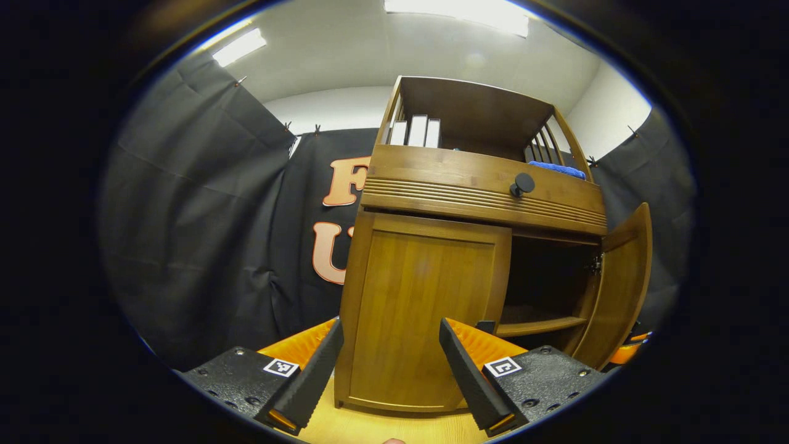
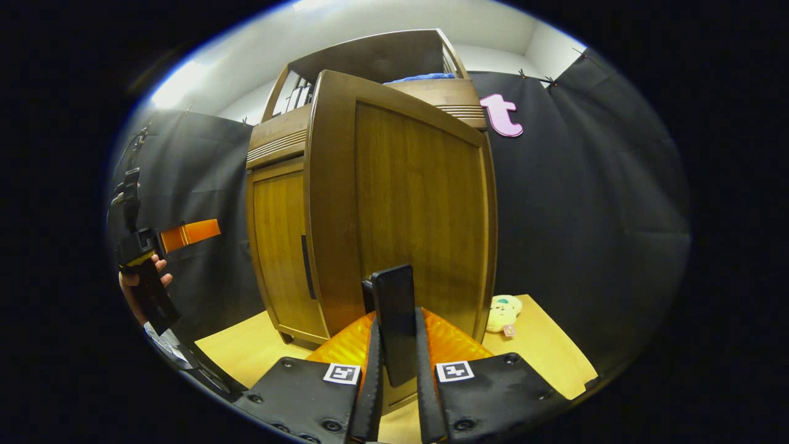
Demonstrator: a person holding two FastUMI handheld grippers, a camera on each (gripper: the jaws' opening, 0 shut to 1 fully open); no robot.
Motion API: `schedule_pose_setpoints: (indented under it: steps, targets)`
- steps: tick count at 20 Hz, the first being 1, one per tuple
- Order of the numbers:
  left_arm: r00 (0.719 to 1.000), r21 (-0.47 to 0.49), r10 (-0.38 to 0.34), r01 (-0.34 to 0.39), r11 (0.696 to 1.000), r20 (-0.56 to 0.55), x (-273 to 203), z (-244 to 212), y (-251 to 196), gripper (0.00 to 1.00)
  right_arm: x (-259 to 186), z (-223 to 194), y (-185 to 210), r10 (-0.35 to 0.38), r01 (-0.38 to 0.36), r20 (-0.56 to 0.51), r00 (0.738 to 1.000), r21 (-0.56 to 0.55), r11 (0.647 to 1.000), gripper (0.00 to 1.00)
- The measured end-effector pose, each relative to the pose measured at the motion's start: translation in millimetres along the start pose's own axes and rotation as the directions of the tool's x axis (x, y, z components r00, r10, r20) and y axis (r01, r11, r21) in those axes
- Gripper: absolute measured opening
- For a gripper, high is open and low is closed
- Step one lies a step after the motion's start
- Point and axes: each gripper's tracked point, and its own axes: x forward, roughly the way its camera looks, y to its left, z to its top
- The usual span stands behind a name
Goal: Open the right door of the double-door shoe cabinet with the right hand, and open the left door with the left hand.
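Right fingers (image 2: 394,394) clamped on open right door's handle (image 2: 394,308); left fingers (image 1: 391,376) apart before closed left door (image 1: 422,314).

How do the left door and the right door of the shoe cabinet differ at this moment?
The right door is swung open and shows a shelf inside, while the left door is closed flat against the cabinet. The right gripper has its jaws closed on the right door's handle; the left gripper has its jaws open in front of the left door, holding nothing. Both doors are the same brown wood with a framed panel.
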Motion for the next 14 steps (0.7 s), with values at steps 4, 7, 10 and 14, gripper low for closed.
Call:
schedule_pose_setpoints:
  steps: [4, 7, 10, 14]
  targets:
    - [1.000, -0.004, 0.013, -0.013, 1.000, 0.010, -4, -1, -5, 0.92, -10, 0, -17, -0.038, 0.038, 0.002, 0.999, 0.009, 0.999, 0.31]
    - [1.000, 0.014, 0.019, -0.020, 1.000, 0.012, -5, -4, -11, 0.92, -16, 0, -32, -0.079, 0.079, -0.007, 0.997, -0.002, 0.997, 0.31]
    - [1.000, 0.039, 0.020, -0.021, 0.999, 0.014, -8, -7, -20, 0.92, -17, 6, -50, -0.123, 0.123, 0.009, 0.992, -0.019, 0.992, 0.31]
    - [1.000, 0.024, 0.018, -0.019, 1.000, 0.005, -10, -12, -27, 0.92, -22, 6, -72, -0.148, 0.148, 0.012, 0.989, -0.005, 0.989, 0.17]
